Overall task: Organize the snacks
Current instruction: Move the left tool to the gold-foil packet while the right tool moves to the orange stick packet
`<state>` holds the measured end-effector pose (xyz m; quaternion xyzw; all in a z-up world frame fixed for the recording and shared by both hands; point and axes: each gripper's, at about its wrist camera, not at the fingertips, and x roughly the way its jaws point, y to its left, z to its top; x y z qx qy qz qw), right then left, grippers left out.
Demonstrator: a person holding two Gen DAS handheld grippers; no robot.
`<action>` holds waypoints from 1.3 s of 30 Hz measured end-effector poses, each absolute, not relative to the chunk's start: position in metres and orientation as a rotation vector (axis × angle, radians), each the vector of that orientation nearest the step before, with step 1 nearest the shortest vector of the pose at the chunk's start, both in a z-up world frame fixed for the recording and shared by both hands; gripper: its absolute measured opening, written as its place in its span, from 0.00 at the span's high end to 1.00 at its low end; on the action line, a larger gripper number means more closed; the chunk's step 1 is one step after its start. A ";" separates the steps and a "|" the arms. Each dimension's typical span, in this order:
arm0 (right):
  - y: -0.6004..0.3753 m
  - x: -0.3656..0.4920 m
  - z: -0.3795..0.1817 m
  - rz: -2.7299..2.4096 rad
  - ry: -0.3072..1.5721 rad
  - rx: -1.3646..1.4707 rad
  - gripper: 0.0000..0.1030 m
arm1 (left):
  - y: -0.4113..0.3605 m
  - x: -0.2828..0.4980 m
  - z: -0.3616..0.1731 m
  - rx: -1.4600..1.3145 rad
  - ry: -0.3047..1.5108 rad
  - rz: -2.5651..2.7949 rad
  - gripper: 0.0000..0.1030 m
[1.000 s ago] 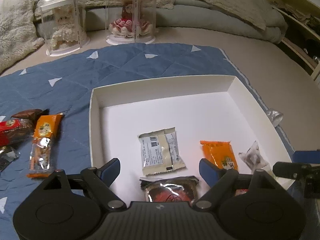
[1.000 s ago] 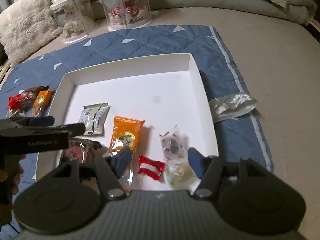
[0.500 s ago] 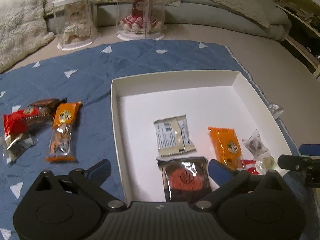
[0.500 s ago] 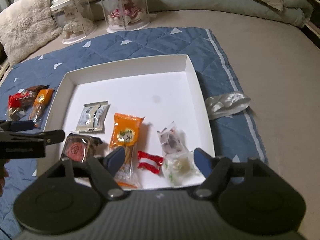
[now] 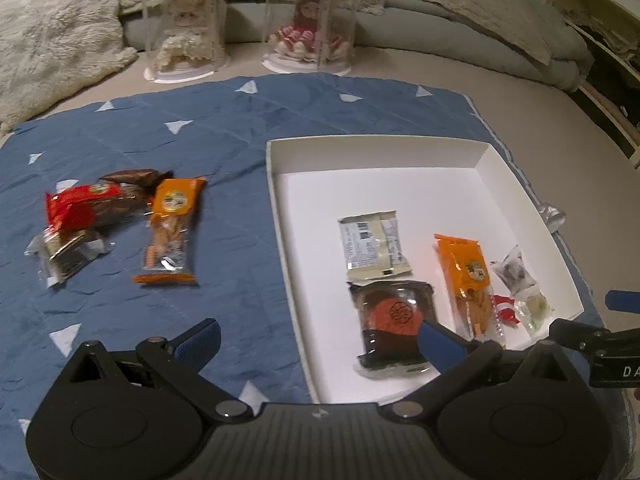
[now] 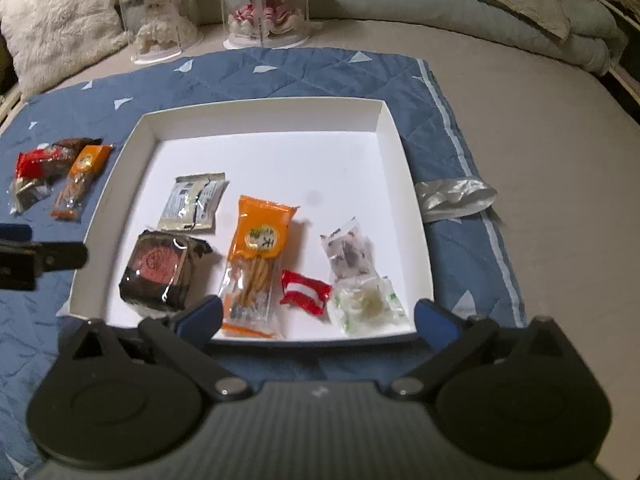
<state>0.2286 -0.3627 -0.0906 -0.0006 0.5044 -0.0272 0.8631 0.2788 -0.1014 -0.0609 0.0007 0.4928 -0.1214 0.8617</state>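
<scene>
Between placements, both claws empty, left claw [image 5: 318, 338] wide, right claw [image 6: 318, 316] opening; next, fetching orange packet [image 5: 171, 232] from blanket [image 5: 224, 128] to white tray [image 5: 276, 200].

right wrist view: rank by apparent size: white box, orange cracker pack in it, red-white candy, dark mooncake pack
1. white box
2. orange cracker pack and dark mooncake pack: too alike to rank
3. red-white candy

Matt white cardboard tray [image 6: 416, 216] on quilted blue cloth mat [image 6: 248, 76].
</scene>
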 end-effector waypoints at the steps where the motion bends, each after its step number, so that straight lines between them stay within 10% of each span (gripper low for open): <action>1: -0.361 0.229 -0.091 -0.055 1.058 -0.002 0.01 | -0.097 0.278 -0.060 0.000 1.031 -0.251 0.00; 39: -0.184 0.278 -0.061 0.232 0.764 0.163 0.00 | 0.132 0.298 -0.070 -0.217 0.871 0.144 0.00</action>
